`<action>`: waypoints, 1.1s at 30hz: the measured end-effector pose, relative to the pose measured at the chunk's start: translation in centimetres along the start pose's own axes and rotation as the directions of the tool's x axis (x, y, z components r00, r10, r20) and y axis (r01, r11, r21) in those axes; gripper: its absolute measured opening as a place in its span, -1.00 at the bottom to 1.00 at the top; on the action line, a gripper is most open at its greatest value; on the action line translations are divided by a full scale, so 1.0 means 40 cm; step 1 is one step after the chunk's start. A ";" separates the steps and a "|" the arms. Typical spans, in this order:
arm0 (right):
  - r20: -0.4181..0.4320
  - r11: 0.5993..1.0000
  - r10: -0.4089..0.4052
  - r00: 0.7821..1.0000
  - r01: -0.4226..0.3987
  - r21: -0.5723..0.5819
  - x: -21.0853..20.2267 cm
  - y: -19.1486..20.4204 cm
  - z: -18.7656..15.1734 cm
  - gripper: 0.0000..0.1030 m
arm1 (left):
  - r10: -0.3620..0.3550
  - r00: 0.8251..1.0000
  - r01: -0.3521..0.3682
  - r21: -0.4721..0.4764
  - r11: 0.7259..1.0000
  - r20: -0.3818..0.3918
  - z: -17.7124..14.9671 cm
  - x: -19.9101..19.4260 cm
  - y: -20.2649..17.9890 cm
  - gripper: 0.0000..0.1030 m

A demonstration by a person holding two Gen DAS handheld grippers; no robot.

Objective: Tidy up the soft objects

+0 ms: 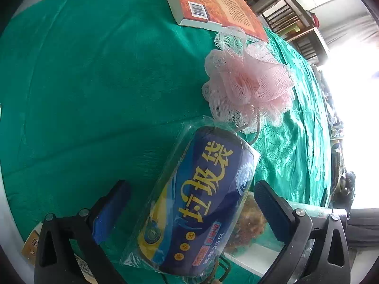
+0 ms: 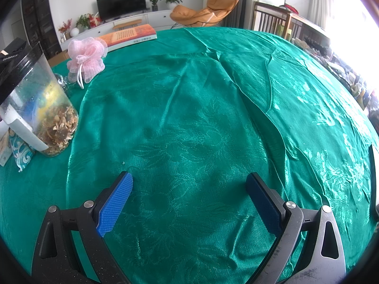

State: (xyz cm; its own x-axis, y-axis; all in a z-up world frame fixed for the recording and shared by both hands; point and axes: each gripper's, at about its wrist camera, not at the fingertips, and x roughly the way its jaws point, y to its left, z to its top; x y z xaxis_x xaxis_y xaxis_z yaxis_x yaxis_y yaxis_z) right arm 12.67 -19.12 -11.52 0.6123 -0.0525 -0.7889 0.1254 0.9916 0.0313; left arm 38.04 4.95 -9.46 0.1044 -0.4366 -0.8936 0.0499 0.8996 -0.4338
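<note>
A blue pack of bin bags [image 1: 201,203] in clear wrap with yellow characters lies on the green tablecloth [image 1: 94,82], between the fingers of my left gripper [image 1: 191,187]. The jaws stand wide apart and do not touch the pack. A pink mesh bath puff [image 1: 248,80] lies just beyond the pack; it also shows in the right wrist view [image 2: 86,55] at the far left. My right gripper [image 2: 189,179] is open and empty over bare green cloth [image 2: 201,118].
An orange book [image 1: 213,4] lies at the table's far edge, also seen from the right wrist [image 2: 130,35]. A clear jar [image 2: 40,108] with dried contents and a black lid stands at the left, near a patterned packet [image 2: 20,152]. Chairs and a window lie beyond.
</note>
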 end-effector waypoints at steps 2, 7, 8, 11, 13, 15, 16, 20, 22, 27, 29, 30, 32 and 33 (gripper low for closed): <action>0.000 1.000 0.000 1.000 0.000 0.000 0.000 0.000 0.000 0.90 | 0.086 0.996 -0.086 0.038 0.996 0.014 -0.003 0.010 -0.032 0.92; 0.000 1.000 0.000 1.000 0.000 0.000 0.000 0.000 0.000 0.90 | 0.167 0.982 -0.177 0.127 0.976 0.087 -0.019 0.003 -0.089 -0.05; 0.000 1.000 0.000 1.000 0.000 0.000 0.000 0.000 0.000 0.90 | 0.175 0.977 -0.187 0.092 0.978 0.122 -0.017 -0.016 -0.081 -0.06; 0.000 1.000 0.000 1.000 0.000 0.000 -0.001 -0.001 -0.001 0.90 | 0.160 0.959 -0.157 -0.034 0.987 0.232 -0.013 -0.110 -0.030 -0.07; 0.000 1.000 0.000 1.000 0.000 0.000 -0.001 0.000 0.000 0.90 | 0.164 0.939 -0.141 -0.098 0.985 0.301 -0.030 -0.189 -0.001 -0.07; 0.000 1.000 0.000 1.000 0.000 0.000 0.000 -0.001 0.000 0.90 | 0.193 0.913 -0.162 -0.114 0.980 0.360 -0.068 -0.269 0.021 -0.07; 0.000 1.000 0.000 1.000 0.000 0.000 -0.001 -0.001 0.000 0.90 | 0.204 0.901 -0.174 -0.112 0.978 0.384 -0.100 -0.304 0.024 -0.07; 0.000 1.000 0.000 1.000 0.000 0.000 -0.001 -0.001 0.000 0.90 | 0.209 0.886 -0.194 -0.079 0.978 0.413 -0.273 -0.384 0.029 -0.07; 0.000 1.000 0.000 1.000 0.000 0.000 -0.001 -0.001 0.000 0.90 | 0.204 0.893 -0.198 -0.058 0.979 0.402 -0.379 -0.359 0.006 -0.07; 0.000 1.000 0.000 1.000 0.000 0.000 0.000 -0.001 0.000 0.90 | 0.246 0.914 -0.249 -0.031 0.968 0.324 -0.557 -0.232 0.004 -0.06; 0.000 1.000 0.000 1.000 0.000 0.000 -0.002 -0.001 -0.001 0.90 | 0.255 0.908 -0.268 -0.007 0.963 0.334 -0.591 -0.175 0.008 -0.02; 0.000 1.000 0.000 1.000 0.000 0.000 -0.001 -0.001 0.000 0.90 | 0.270 0.895 -0.296 0.019 0.955 0.356 -0.605 -0.156 0.004 0.03; 0.000 1.000 0.000 1.000 0.000 0.000 -0.002 -0.001 -0.001 0.90 | 0.310 0.857 -0.367 0.065 0.928 0.412 -0.630 -0.132 -0.010 0.30; 0.000 1.000 0.000 1.000 0.000 0.000 -0.001 -0.001 0.000 0.90 | 0.333 0.842 -0.401 0.080 0.912 0.424 -0.634 -0.123 -0.014 0.64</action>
State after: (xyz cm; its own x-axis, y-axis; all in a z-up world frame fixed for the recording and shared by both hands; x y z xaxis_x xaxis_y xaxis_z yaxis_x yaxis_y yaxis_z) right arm 12.65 -19.14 -11.50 0.6125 -0.0526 -0.7887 0.1255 0.9916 0.0313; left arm 12.31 6.56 -7.76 0.5255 -0.0675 -0.8481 0.0830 0.9962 -0.0278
